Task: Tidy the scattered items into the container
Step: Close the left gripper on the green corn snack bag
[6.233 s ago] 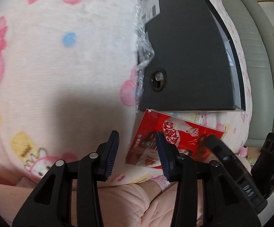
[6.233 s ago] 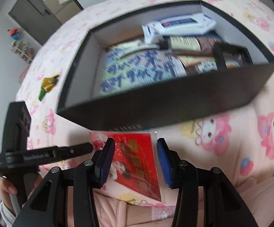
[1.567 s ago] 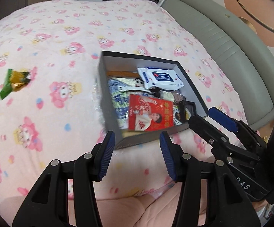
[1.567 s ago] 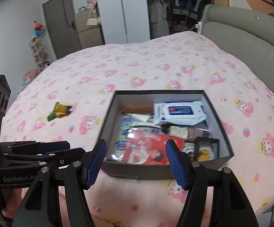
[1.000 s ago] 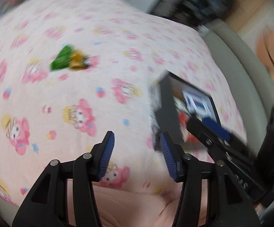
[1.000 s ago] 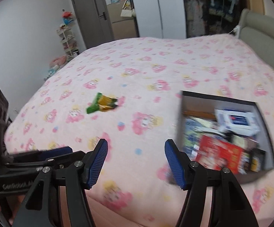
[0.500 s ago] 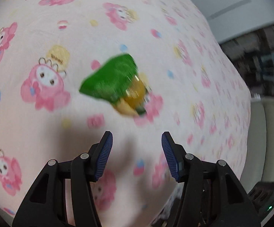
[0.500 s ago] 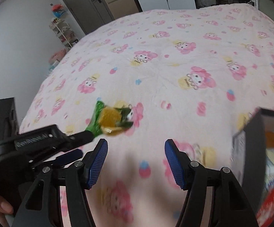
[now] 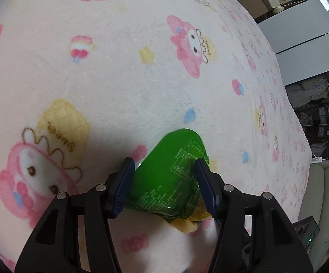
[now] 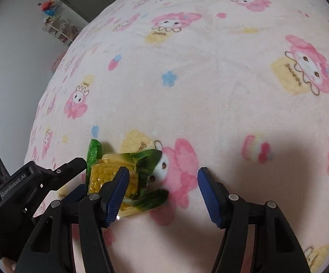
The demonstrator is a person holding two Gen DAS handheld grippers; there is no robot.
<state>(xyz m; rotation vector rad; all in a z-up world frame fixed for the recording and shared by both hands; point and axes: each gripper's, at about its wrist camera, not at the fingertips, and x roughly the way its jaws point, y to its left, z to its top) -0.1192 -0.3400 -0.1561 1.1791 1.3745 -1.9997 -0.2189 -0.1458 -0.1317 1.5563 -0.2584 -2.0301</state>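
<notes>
A green and yellow corn snack packet (image 9: 171, 177) lies on the pink cartoon-print blanket (image 9: 119, 79). My left gripper (image 9: 165, 186) is open, with a blue pad on each side of the packet, not visibly squeezing it. In the right wrist view the same packet (image 10: 119, 173) shows corn kernels and green leaves, with the left gripper (image 10: 73, 177) reaching it from the left. My right gripper (image 10: 162, 195) is open and empty, just right of the packet, above the blanket (image 10: 210, 79). The container is out of view.
The blanket covers a bed. A wardrobe and shelves (image 9: 319, 104) stand beyond the bed's far side. A grey door and a small shelf unit (image 10: 57, 27) stand by the white wall.
Both grippers moved away from the black box to the corn packet. The left gripper came down so the packet now sits between its open fingers. The box left both views.
</notes>
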